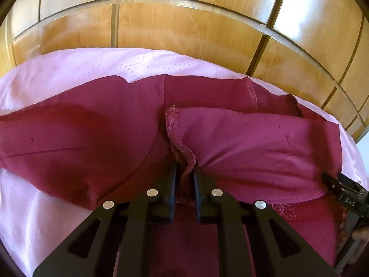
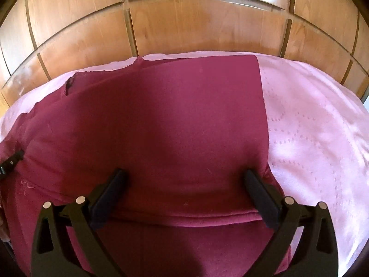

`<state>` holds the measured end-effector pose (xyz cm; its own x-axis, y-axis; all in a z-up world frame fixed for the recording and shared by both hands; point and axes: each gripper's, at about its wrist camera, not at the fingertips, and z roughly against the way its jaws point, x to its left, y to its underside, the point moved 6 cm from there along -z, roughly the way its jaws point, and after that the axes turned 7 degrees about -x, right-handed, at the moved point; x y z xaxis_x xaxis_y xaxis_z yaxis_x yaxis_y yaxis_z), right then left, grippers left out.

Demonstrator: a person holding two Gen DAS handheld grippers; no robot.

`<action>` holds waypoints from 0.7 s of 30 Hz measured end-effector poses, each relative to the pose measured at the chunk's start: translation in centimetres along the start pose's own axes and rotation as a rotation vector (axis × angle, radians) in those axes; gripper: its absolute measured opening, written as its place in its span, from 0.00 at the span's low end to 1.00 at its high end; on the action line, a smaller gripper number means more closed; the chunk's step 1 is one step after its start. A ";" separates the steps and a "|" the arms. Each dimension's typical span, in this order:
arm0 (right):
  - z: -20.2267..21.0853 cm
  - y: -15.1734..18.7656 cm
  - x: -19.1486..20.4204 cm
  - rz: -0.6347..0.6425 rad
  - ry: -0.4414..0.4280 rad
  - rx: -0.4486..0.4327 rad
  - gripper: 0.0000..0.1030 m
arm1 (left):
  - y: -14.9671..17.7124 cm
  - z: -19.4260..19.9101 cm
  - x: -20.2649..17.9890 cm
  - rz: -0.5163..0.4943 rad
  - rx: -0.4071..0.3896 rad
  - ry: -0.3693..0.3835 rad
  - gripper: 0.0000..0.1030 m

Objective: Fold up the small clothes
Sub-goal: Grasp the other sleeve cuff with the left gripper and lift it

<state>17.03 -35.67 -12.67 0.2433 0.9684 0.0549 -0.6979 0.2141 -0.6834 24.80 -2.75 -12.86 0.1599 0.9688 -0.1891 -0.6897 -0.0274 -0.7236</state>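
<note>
Left gripper (image 1: 185, 169): jaws nearly closed, pinching a stitched hem edge of the maroon garment (image 1: 92, 138) between the fingertips.
Right gripper (image 2: 184, 180): jaws spread wide, fingers (image 2: 258, 191) pressing down on the cloth with a folded edge running across between them; nothing clamped.
Maroon garment: spread on the pink bedspread (image 1: 57, 69), extending ahead of and to both sides of the left gripper; a folded flap with overlocked seam (image 1: 171, 127) rises directly ahead of the left fingertips and runs off to their right.
Garment, right wrist view: fills the area ahead of the right gripper, its straight side edge just ahead of the right-hand finger.
Bedspread: bare to the right of the right gripper.
Wooden panelling (image 2: 184, 23): beyond the bed, ahead of both grippers.
</note>
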 end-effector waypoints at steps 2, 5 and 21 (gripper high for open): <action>0.3 0.2 0.0 0.000 0.000 0.000 0.98 | -0.1 0.6 0.4 0.040 0.018 0.026 0.12; 0.3 0.2 -0.1 -0.003 -0.002 -0.003 0.98 | 0.0 2.4 1.3 0.115 0.027 0.057 0.12; -0.7 -0.7 0.5 0.014 0.020 -0.010 0.98 | 3.2 15.6 27.4 0.630 -0.156 -0.249 0.54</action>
<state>18.14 -35.41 -12.72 0.2474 0.9684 0.0304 -0.6944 0.1991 -0.6915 16.01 27.54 -9.98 -0.4174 0.7839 -0.4596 -0.4857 -0.6199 -0.6163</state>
